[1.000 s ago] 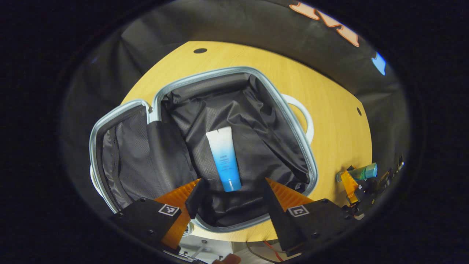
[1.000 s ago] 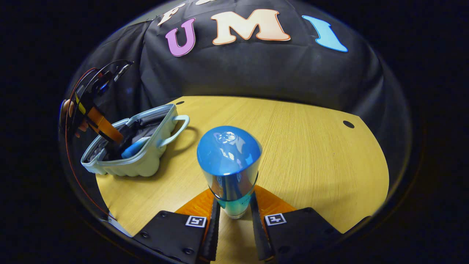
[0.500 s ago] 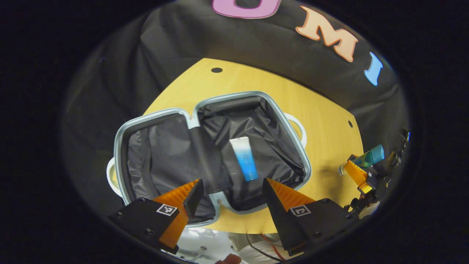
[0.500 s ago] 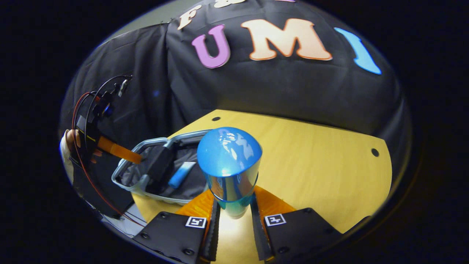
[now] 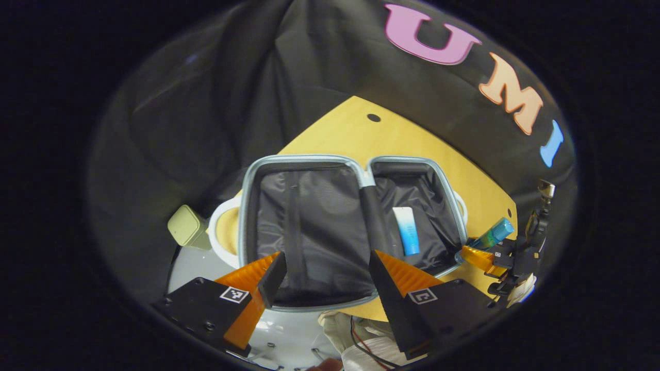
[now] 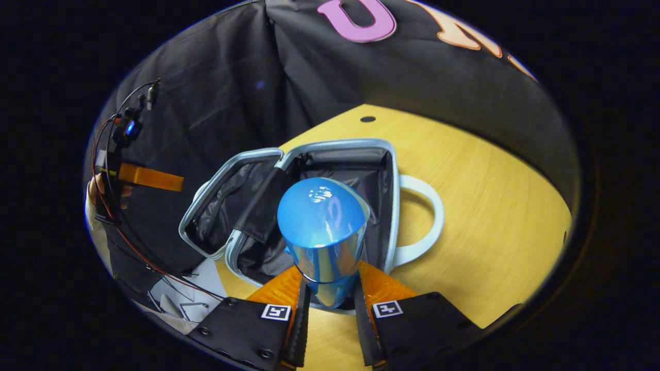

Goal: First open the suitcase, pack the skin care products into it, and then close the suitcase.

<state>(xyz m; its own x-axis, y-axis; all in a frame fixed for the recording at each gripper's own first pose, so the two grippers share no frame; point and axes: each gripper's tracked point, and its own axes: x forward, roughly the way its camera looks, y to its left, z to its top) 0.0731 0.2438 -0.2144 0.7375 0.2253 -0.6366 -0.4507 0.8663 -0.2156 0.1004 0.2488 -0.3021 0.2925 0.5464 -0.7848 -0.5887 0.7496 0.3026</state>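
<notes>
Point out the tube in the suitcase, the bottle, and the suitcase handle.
tube [image 5: 406, 230]: left gripper view, mid-body.
bottle [image 6: 322, 216]: right gripper view, blue cap.
suitcase handle [image 6: 432, 216]: right gripper view, outer curve.

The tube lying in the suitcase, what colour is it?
The tube is white at one end, fading to blue at the other; the left gripper view shows it best.

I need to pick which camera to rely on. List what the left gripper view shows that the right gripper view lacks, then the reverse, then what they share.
Left gripper view: a white and blue tube lying in the suitcase's right half, a pale green box past the table edge, and the open left gripper.

Right gripper view: the bottle's blue cap close up, and the fingers pressed on its sides.

Both: the open suitcase on the wooden table, and the right gripper holding the bottle over it.
</notes>
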